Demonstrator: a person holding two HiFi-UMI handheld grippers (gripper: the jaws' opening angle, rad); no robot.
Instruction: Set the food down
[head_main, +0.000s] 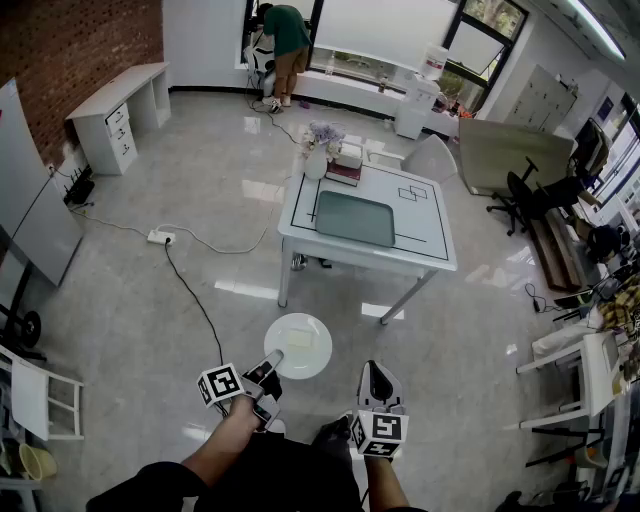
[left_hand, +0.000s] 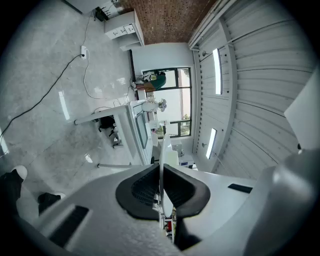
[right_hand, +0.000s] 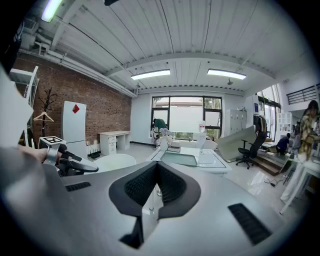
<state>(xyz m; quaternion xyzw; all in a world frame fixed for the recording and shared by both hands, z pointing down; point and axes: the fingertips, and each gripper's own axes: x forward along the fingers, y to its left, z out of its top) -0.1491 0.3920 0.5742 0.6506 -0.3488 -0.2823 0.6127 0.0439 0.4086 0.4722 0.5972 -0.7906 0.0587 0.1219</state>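
Head view, left tool (head_main: 268, 372): clenched on the near rim of a white plate (head_main: 298, 345), held out ahead of the person.
Head view, food (head_main: 300, 338): a pale piece lying on the plate, over bare floor (head_main: 150, 320) and well short of the worktop (head_main: 430, 228).
Head view, plate attitude: looks flat, probably so the food does not slide.
Head view, right tool (head_main: 377, 378): beside the left one, carrying nothing.
Head view, target: my guess is the worktop, perhaps its grey-green tray (head_main: 355, 217); it has yet to be reached.
Left gripper view, grip: the plate rim runs edge-on between the dark pads, which pinch it from both faces. The room shows on its side, because the tool is rolled to bite a flat rim.
Right gripper view, jaws: closed together with nothing between them. The hand is spare and free to steady things later.
Right gripper view, ahead: the worktop stands straight in front, with the plate and left tool at the left edge.
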